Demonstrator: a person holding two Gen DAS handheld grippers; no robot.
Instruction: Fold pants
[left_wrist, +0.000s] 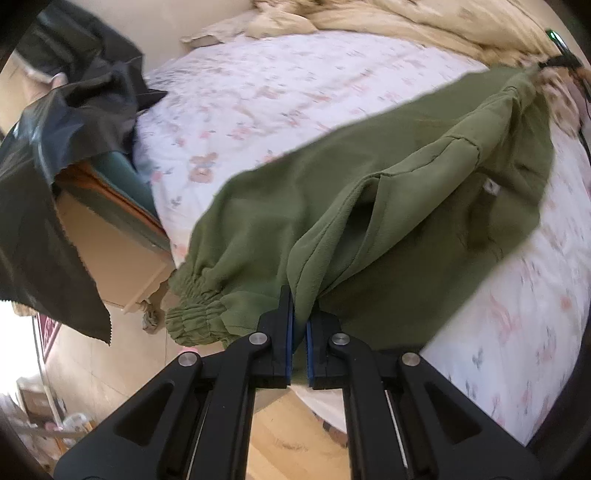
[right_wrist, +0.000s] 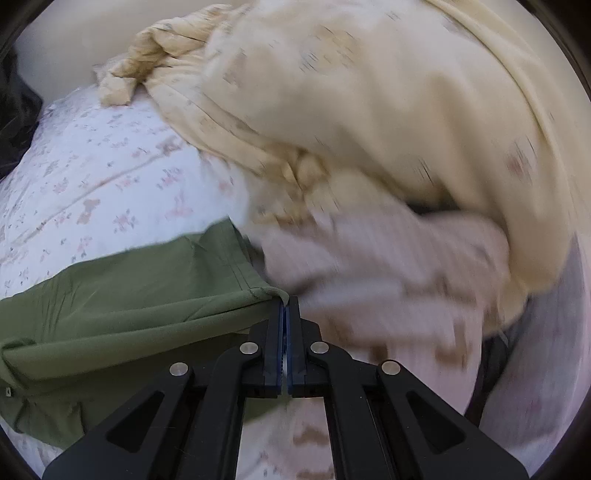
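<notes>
Both grippers, left (left_wrist: 300, 310) and right (right_wrist: 284, 306), clamp the pants (left_wrist: 369, 206); blur obscures bedding (right_wrist: 369, 110) near the bed (left_wrist: 295, 92) edge.

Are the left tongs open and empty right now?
No, the left tongs are shut on a fold of the green pants.

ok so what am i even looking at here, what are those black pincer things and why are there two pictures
Each picture comes from a camera fixed on a hand-held grasping tool; a person carries one in each hand. The black arms at the bottom are that tool's own two fingers. The left tool is shut on a fold of the green pants near the elastic cuff. The right tool is shut on another edge of the same pants. They lie stretched across a floral bedsheet, beside a bunched yellow blanket.
</notes>
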